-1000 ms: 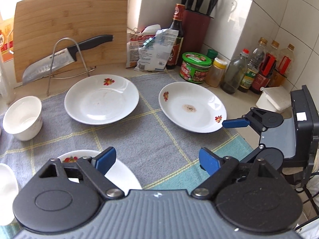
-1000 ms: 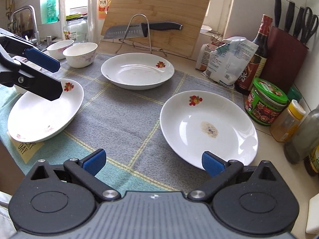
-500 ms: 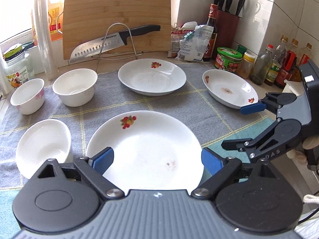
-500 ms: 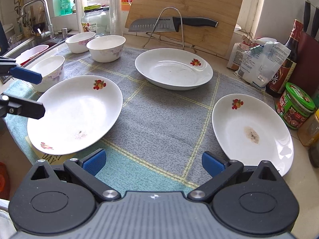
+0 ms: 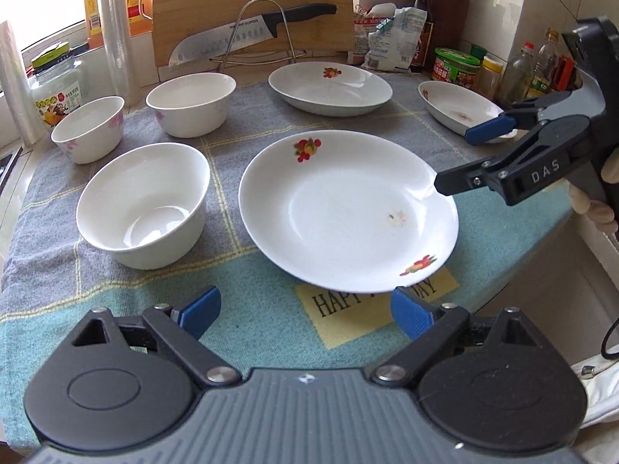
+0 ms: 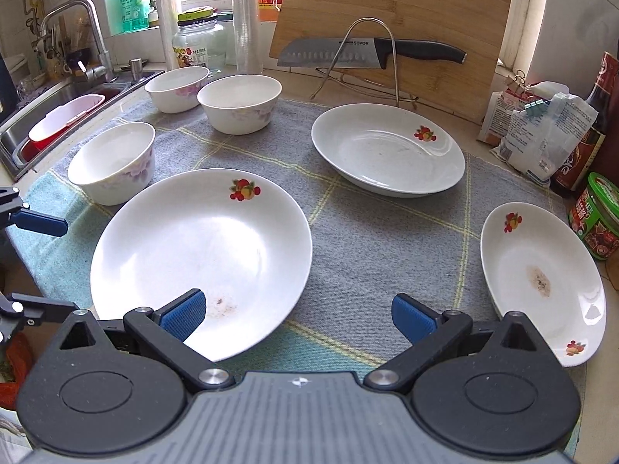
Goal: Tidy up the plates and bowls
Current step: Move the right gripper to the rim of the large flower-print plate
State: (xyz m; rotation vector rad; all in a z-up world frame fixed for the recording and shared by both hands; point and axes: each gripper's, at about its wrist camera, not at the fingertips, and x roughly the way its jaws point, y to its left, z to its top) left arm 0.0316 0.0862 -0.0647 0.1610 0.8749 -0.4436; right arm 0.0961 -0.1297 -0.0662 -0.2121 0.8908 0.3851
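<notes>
Tabletop towel (image 5: 116, 301) is carrying three empty bowls (image 5: 145, 205) at left, then three plates: nearest plate (image 5: 348, 212) showing a small stain, two farther right. Left gripper (image 5: 305, 315) jaws, just widened, are standing open, nothing between; since earlier it's moved left. Right gripper (image 6: 296, 315) jaws are open over nearest plate's rim.

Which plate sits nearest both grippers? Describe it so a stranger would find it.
Start at the bamboo cutting board against the back wall, then come forward across the grey cloth. The nearest plate lies beside a bowl; unlike the other plates, its rim overhangs the cloth's teal border.
</notes>
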